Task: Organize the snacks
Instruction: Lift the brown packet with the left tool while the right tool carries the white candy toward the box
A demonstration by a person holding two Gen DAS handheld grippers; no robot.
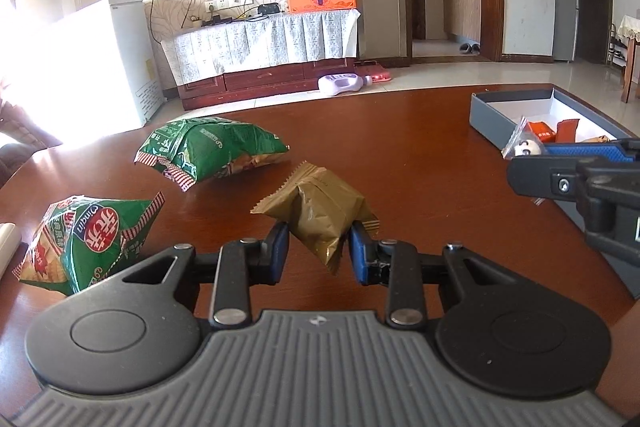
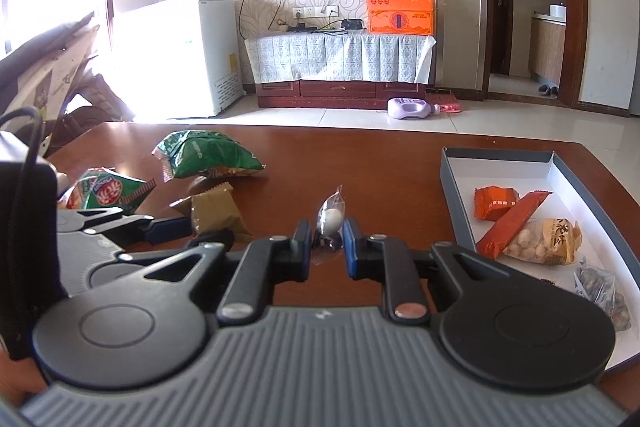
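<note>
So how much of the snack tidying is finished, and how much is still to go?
Partly done. The grey box already holds a few packets, including two orange ones and a bag of nuts. In hand: the left gripper pinches a gold packet, and the right gripper pinches a small clear packet. Still on the table: two green chip bags.

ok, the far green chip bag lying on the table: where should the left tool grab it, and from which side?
Take the far green chip bag by its flat crimped end with the red-striped seal, coming from the near left. The bag's middle is puffed, likely too fat for the pads. The left tool first has to drop the gold packet.
</note>
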